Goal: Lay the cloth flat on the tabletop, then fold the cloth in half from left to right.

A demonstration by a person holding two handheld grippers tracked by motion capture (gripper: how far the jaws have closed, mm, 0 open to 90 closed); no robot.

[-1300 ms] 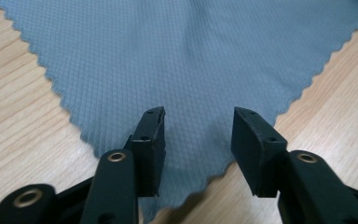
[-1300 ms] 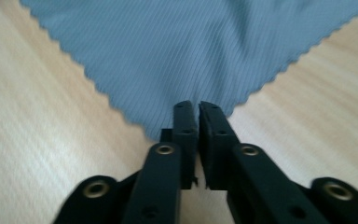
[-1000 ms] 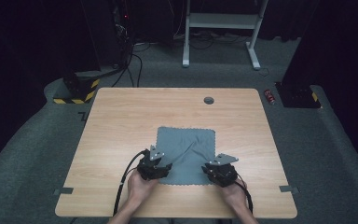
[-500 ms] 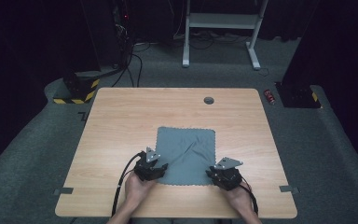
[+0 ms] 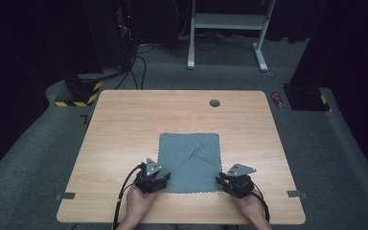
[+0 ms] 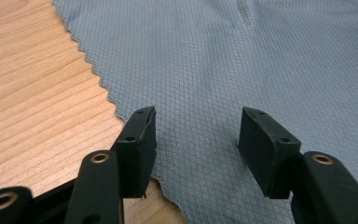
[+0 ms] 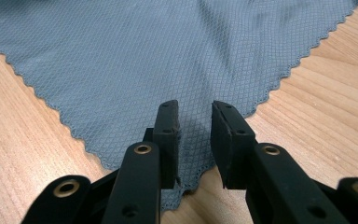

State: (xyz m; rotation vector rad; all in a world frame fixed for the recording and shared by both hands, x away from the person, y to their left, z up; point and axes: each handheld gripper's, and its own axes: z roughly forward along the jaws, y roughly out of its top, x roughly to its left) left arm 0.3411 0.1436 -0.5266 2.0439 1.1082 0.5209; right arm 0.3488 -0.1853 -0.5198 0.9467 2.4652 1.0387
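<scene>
A grey-blue cloth (image 5: 190,160) with zigzag edges lies nearly flat on the wooden table (image 5: 124,124), a soft crease running through its middle. My left gripper (image 5: 152,178) rests at its near left corner. In the left gripper view the cloth (image 6: 242,60) passes flat under my left gripper (image 6: 196,133), whose jaws stand wide apart. My right gripper (image 5: 234,181) sits at the near right corner. There the cloth's (image 7: 144,56) corner lies under my right gripper (image 7: 195,130), whose jaws are open with a narrow gap and pinch nothing.
A round dark grommet (image 5: 214,103) sits near the table's far edge. On the floor beyond the table stand a white desk frame (image 5: 227,21), a black and yellow striped base (image 5: 79,93) with cables, and a red can (image 5: 278,99).
Both grippers have drawn back toward the table's near edge. The cloth has spread out flatter and squarer, with its near corners now lying on the table.
</scene>
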